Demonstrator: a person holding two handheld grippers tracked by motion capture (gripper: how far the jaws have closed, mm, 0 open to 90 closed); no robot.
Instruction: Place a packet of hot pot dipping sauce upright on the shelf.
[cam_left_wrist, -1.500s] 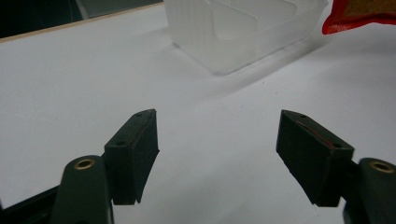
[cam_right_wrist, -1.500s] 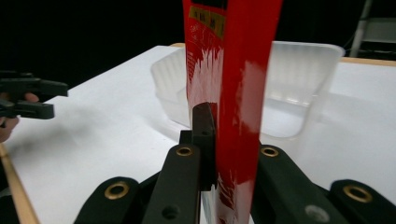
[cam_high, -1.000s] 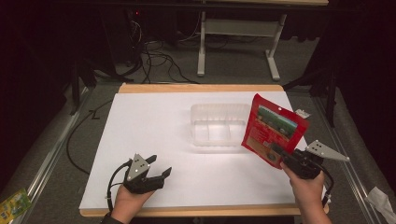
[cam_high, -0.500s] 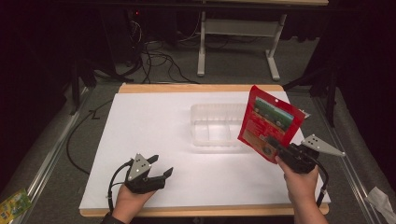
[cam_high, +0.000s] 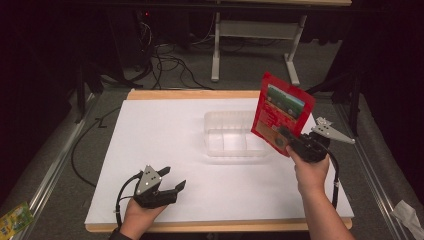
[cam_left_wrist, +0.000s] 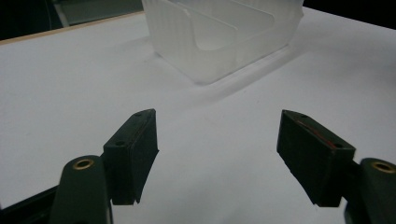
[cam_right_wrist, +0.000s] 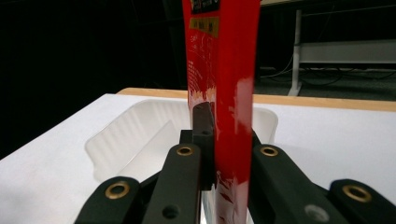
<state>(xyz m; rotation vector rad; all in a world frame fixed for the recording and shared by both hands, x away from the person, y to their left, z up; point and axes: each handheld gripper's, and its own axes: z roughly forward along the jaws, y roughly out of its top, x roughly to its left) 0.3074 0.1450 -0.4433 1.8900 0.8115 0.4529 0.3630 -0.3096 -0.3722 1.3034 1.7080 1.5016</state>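
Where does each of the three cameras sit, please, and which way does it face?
High view: above the person's side, facing forward and down on the table; both forearms show, left claw and right claw.
Left gripper view: rides the left claw, low over the table, facing the clear tray; its open jaws show.
Right gripper view: rides the right claw, facing the tray; jaws clamp the red pouch.
All three share the tray.

red pouch (cam_high: 280, 112), upright, above clear tray (cam_high: 220, 145)
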